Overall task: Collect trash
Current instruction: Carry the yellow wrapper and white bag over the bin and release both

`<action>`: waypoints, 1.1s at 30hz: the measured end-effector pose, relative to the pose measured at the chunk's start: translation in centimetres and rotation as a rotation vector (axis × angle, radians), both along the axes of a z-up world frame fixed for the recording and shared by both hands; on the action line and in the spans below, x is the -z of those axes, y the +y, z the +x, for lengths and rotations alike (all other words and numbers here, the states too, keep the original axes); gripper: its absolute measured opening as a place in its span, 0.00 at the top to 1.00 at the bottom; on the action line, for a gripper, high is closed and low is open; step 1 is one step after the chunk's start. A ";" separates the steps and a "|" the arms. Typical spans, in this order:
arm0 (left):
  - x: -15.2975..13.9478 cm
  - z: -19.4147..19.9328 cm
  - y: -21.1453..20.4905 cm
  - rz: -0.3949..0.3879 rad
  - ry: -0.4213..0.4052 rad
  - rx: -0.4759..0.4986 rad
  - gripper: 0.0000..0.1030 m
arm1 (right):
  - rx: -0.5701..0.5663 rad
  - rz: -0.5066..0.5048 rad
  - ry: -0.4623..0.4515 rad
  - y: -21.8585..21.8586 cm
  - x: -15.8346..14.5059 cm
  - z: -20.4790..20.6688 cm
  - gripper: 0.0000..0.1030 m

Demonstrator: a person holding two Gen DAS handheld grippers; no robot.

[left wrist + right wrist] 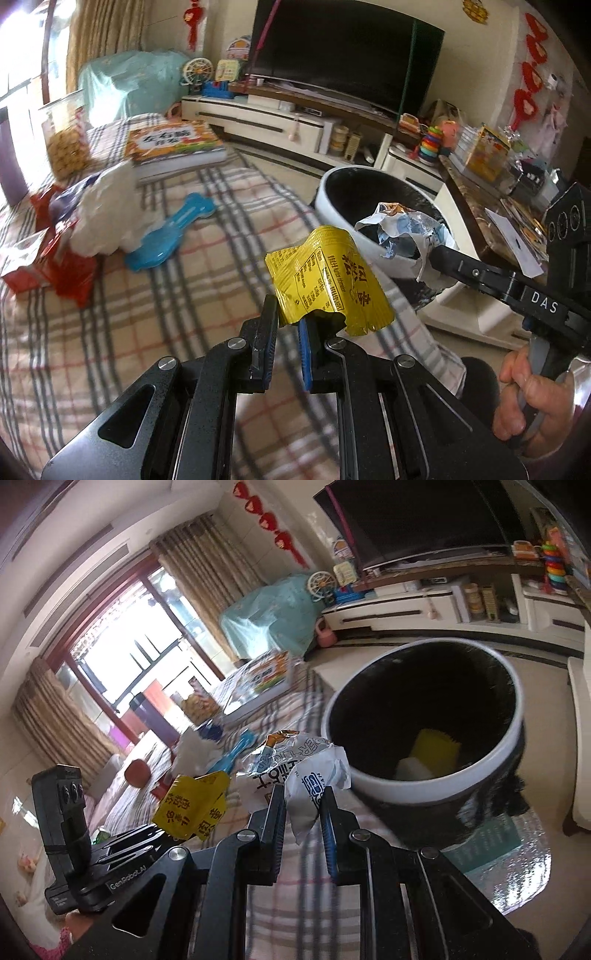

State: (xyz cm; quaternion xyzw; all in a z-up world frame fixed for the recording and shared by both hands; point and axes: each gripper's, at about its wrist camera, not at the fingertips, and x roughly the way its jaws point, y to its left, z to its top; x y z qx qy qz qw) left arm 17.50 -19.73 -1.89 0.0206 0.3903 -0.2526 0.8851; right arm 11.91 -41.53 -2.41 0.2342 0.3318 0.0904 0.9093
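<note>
I had the left gripper [288, 334] pinching the yellow sachet [327, 284] short of the bin [424, 782], the right gripper [303, 812] clamping the crumpled white wrapper [295, 771] beside its rim; thin corner holds risked drops outside the bin

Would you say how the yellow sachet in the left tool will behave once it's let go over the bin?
The yellow sachet looks thin and creased, so probably light and floppy. Its glossy film may slip or flutter rather than fall straight into the bin.
</note>
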 end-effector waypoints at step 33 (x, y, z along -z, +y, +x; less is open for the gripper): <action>-0.9 4.4 -9.1 0.044 -0.022 0.106 0.90 | 0.139 -0.031 0.014 -7.8 0.0 1.6 0.82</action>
